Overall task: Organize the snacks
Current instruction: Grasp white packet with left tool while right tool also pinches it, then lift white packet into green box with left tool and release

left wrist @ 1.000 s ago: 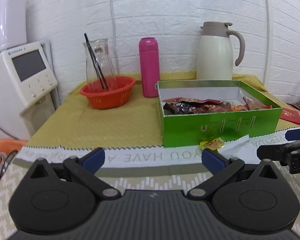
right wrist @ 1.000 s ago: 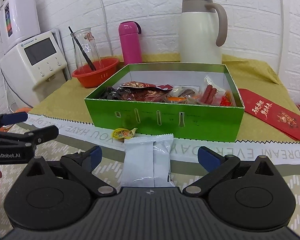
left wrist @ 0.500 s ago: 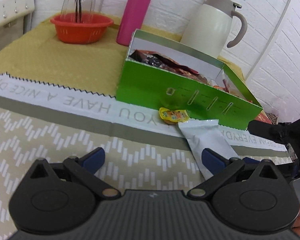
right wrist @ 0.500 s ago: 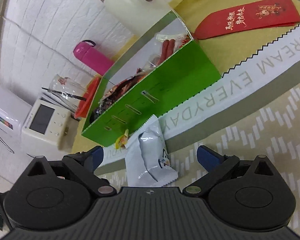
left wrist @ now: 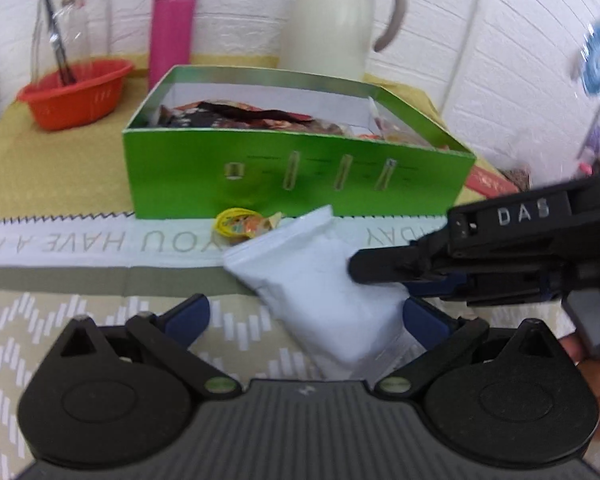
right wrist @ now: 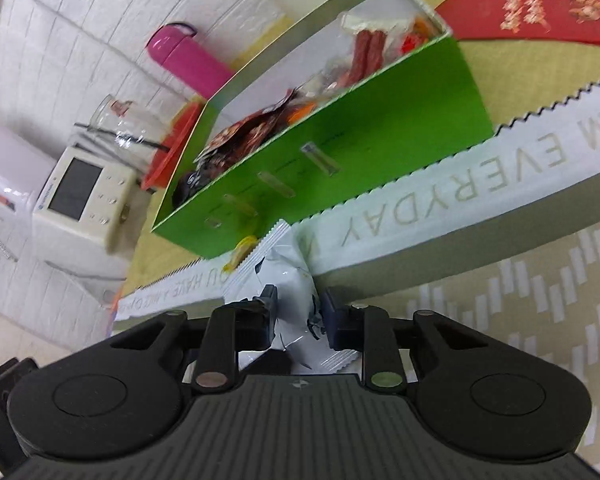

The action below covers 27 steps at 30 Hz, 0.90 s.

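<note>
A white snack packet (left wrist: 320, 280) lies on the tablecloth in front of the green box (left wrist: 296, 176), which holds several snack packs. My right gripper (right wrist: 298, 316) is shut on the white packet (right wrist: 290, 280), squeezing its near end; it shows from the side in the left wrist view (left wrist: 384, 270). A small yellow snack (left wrist: 240, 222) lies against the box front, also in the right wrist view (right wrist: 242, 246). My left gripper (left wrist: 304, 316) is open and empty, its fingers either side of the packet's near end.
Behind the box stand a cream thermos jug (left wrist: 336, 20), a pink bottle (left wrist: 172, 24) and an orange basket (left wrist: 76, 92) with a glass jar. A red envelope (right wrist: 540, 16) lies right of the box. A white appliance (right wrist: 80, 200) stands at the left.
My right gripper has closed on the white packet, which was lying free between open fingers. My left gripper has moved right and closer to the packet, staying open.
</note>
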Available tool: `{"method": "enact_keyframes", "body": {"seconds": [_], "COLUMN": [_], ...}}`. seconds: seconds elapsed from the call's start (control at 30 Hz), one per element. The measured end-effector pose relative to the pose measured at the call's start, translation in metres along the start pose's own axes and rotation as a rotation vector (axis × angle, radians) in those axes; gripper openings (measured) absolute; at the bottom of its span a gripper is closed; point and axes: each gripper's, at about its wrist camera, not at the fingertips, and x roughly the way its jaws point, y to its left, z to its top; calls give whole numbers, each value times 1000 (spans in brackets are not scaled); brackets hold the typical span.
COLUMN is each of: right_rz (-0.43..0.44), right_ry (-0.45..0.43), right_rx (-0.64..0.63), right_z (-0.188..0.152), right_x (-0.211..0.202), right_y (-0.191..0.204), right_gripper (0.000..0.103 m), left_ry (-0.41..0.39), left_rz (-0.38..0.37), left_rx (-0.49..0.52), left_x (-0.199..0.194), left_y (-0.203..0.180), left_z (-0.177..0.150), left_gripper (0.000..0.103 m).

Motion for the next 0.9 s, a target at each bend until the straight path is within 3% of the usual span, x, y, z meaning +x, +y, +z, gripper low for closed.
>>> {"method": "enact_keyframes", "body": {"seconds": [0.1, 0.17, 0.27, 0.43, 0.9], "right_rz": [11, -5, -4, 14, 56], "right_ry": [12, 4, 0, -12, -90], "right_rx": [-38, -80, -100, -128, -158], "right_z": [-6, -8, -9, -17, -38], "right_x": [2, 0, -4, -12, -52], "right_y": [7, 14, 16, 20, 47], "right_gripper": [39, 38, 32, 29, 28], "left_ry": [-18, -28, -25, -45, -114], "left_rz": [-20, -44, -99, -112, -102], "left_rx": [69, 42, -1, 5, 61], "left_x": [-2, -4, -10, -22, -75], "left_y": [-10, -6, 5, 7, -11], "left_z": [-7, -6, -3, -8, -7], "left_gripper": [94, 81, 72, 66, 66]}}
